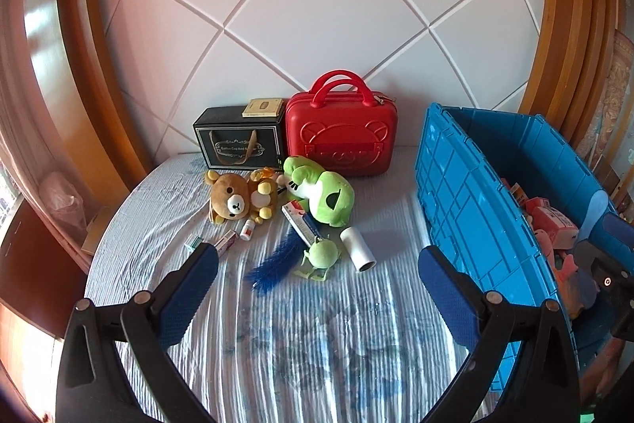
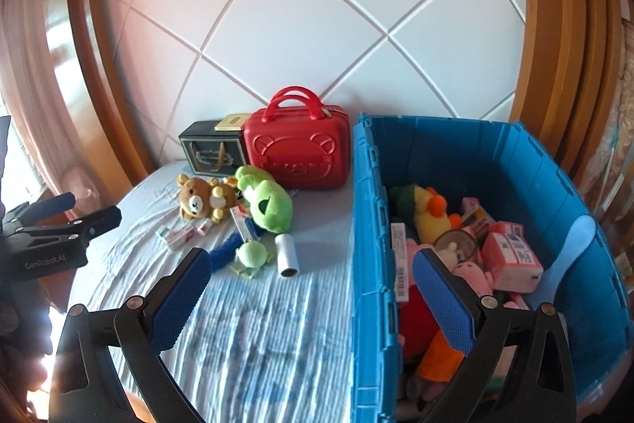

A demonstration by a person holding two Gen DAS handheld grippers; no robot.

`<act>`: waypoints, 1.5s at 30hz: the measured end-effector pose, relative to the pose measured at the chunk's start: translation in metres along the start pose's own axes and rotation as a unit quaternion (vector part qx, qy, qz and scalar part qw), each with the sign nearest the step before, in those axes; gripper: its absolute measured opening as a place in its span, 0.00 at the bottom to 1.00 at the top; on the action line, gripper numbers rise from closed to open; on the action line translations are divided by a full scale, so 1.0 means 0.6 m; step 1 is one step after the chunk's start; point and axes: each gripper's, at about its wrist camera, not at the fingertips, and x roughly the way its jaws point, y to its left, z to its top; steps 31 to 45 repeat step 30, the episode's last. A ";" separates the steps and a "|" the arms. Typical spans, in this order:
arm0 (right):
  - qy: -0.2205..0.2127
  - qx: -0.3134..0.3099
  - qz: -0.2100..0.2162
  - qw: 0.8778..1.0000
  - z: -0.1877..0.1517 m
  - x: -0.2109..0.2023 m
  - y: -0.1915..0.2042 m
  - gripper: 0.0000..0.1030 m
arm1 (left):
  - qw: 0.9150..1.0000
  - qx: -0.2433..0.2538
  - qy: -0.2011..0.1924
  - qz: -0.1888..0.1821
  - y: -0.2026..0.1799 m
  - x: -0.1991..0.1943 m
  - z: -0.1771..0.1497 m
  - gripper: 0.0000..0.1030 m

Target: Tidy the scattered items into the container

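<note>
A blue plastic crate [image 1: 467,209] [image 2: 368,224] stands on the bed at the right, holding plush toys and pink boxes [image 2: 511,256]. Scattered on the sheet lie a brown bear plush [image 1: 237,199] [image 2: 202,201], a green frog plush [image 1: 321,191] [image 2: 265,201], a small green plush [image 1: 321,254] [image 2: 251,253], a white roll [image 1: 358,248] [image 2: 287,254], a blue feather [image 1: 277,262], a toothpaste box [image 1: 303,222] and small boxes [image 1: 224,242] [image 2: 178,236]. My left gripper [image 1: 317,270] is open and empty above the sheet. My right gripper [image 2: 311,270] is open and empty, straddling the crate's near wall.
A red bear-embossed case [image 1: 341,139] [image 2: 297,151] and a black gift box [image 1: 239,141] [image 2: 210,147] stand against the white padded headboard [image 1: 317,6]. Wooden frames flank both sides. The left gripper [image 2: 59,228] shows at the left edge in the right wrist view.
</note>
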 end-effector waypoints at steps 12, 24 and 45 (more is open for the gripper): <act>0.002 -0.006 0.007 1.000 -0.009 0.003 0.074 1.00 | 1.000 0.002 0.014 0.013 0.058 -0.008 -0.020 0.99; 0.005 -0.005 0.004 1.000 -0.012 0.008 0.090 1.00 | 1.000 -0.012 0.022 0.006 0.081 -0.006 -0.021 0.99; 0.005 -0.004 0.002 1.000 -0.011 0.008 0.088 1.00 | 1.000 -0.011 0.014 0.005 0.077 -0.007 -0.023 0.99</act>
